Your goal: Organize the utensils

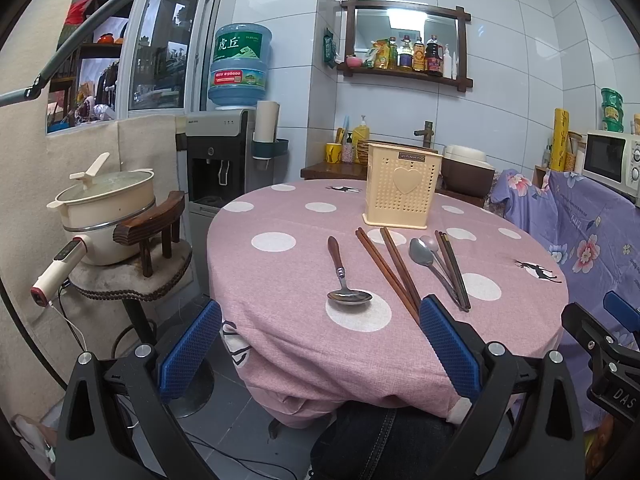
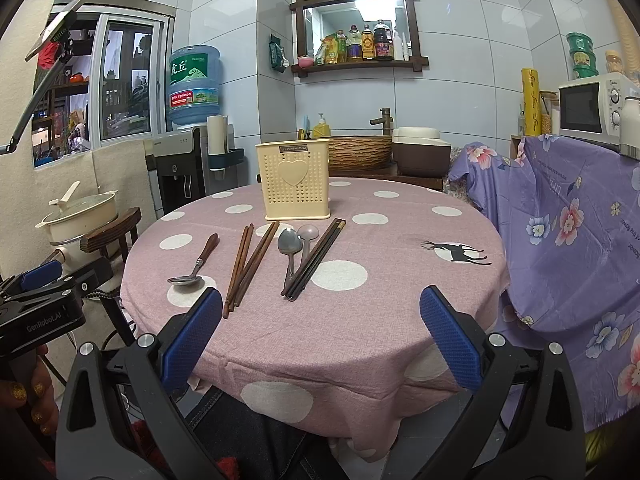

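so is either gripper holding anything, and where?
Nothing held. Left gripper and right gripper are both open, short of the utensils on the pink polka-dot tablecloth.

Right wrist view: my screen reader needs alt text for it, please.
An open right gripper hovers at the near edge of a round pink polka-dot table. Spoons and chopsticks lie loose before a cream utensil holder.

The left gripper hangs low off the near edge of the table, jaws spread wide and empty, blue pads facing each other. The right gripper sits level beside it, likewise agape with nothing between its fingers. A hand grips the left tool's handle.
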Demonstrator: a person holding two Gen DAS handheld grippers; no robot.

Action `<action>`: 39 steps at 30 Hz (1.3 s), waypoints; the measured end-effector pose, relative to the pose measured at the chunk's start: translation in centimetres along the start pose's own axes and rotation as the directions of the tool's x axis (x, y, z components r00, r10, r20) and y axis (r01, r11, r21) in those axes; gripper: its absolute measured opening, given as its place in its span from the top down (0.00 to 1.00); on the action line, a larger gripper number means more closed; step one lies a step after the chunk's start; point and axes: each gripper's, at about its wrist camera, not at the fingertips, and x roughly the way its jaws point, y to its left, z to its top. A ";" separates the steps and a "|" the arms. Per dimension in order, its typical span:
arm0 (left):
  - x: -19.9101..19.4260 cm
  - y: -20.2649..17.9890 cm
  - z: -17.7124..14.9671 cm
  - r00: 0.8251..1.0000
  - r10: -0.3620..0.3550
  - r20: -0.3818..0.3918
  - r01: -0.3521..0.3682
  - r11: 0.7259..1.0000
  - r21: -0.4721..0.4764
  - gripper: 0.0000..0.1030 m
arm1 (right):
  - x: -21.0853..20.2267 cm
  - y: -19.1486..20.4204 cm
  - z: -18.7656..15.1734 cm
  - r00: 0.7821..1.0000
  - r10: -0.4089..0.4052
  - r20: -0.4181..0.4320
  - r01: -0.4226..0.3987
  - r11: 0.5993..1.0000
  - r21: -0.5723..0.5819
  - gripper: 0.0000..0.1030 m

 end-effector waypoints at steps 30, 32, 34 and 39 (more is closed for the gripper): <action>0.2 -0.4 -0.2 1.000 0.000 -0.004 0.000 1.000 0.004 0.05 | 0.1 -0.3 -0.1 1.000 0.000 -0.005 0.000 1.000 0.003 0.05; 0.2 -0.5 -0.3 1.000 0.001 -0.005 -0.001 1.000 0.004 0.05 | 0.1 -0.3 -0.1 1.000 -0.001 -0.005 0.001 1.000 0.003 0.05; 0.2 -0.4 -0.2 1.000 0.001 -0.005 -0.001 1.000 0.003 0.05 | 0.2 -0.3 -0.1 1.000 -0.001 -0.007 0.001 1.000 0.005 0.05; 0.3 -0.5 -0.3 1.000 0.001 -0.002 -0.001 1.000 0.002 0.05 | 0.7 -0.3 -0.2 1.000 -0.003 -0.017 0.003 1.000 0.010 0.05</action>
